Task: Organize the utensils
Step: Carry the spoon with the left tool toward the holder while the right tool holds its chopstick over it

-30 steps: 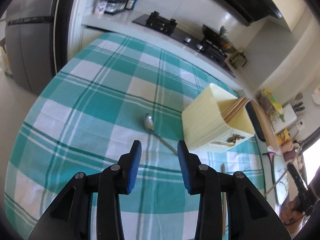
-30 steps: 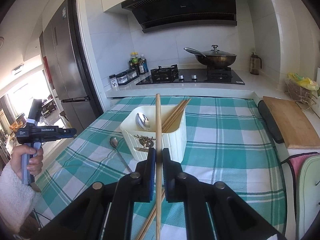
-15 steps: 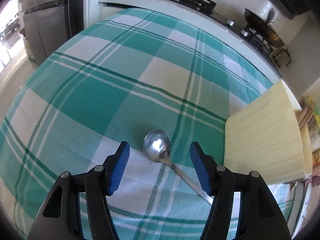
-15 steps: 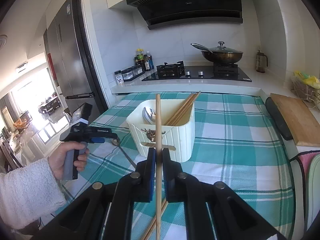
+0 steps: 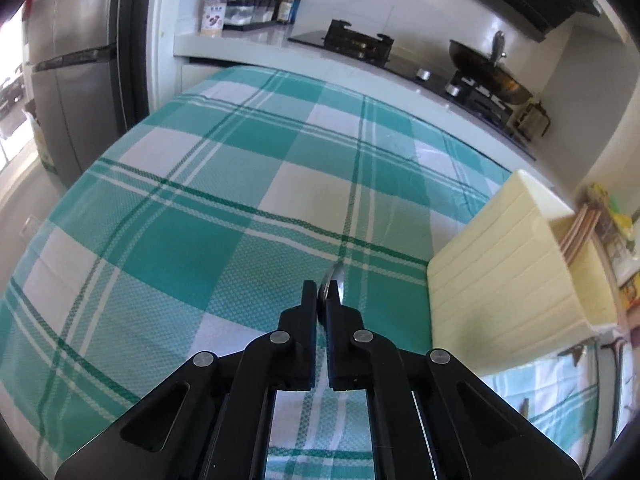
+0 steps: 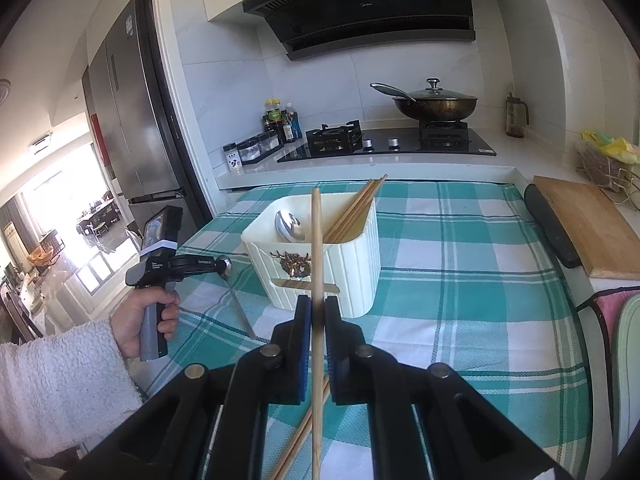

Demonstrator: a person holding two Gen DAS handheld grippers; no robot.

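I am working over a table under a teal-and-white checked tablecloth (image 6: 460,248), and I take the cream ribbed utensil holder (image 6: 344,268) standing on it as my landmark. Behind the holder runs a white counter with a black gas hob (image 6: 384,144), a lidded wok (image 6: 436,104) and a rack of condiment bottles (image 6: 276,124); a grey fridge (image 6: 132,128) stands to its left, and a wooden cutting board (image 6: 588,224) lies to its right at the table's edge.

My left gripper (image 5: 321,300) has its fingers pinched narrow on the bowl of a metal spoon (image 5: 334,284), just left of the holder. My right gripper (image 6: 317,312) is clamped on a single wooden chopstick (image 6: 316,248) standing upright in front of the holder's near wall.

The cloth left of the holder and behind it lies bare to the table's far edge; to the holder's right there is bare cloth as far as the board.

Only the right wrist view shows the holder's inside: a second spoon (image 6: 289,226) in the left compartment, a bundle of chopsticks (image 6: 356,208) leaning in the right one. It also shows the held spoon's handle slanting down to the cloth, and another chopstick (image 6: 304,436) lying on the cloth under my right gripper. The left wrist view shows the holder's ribbed side wall close up.
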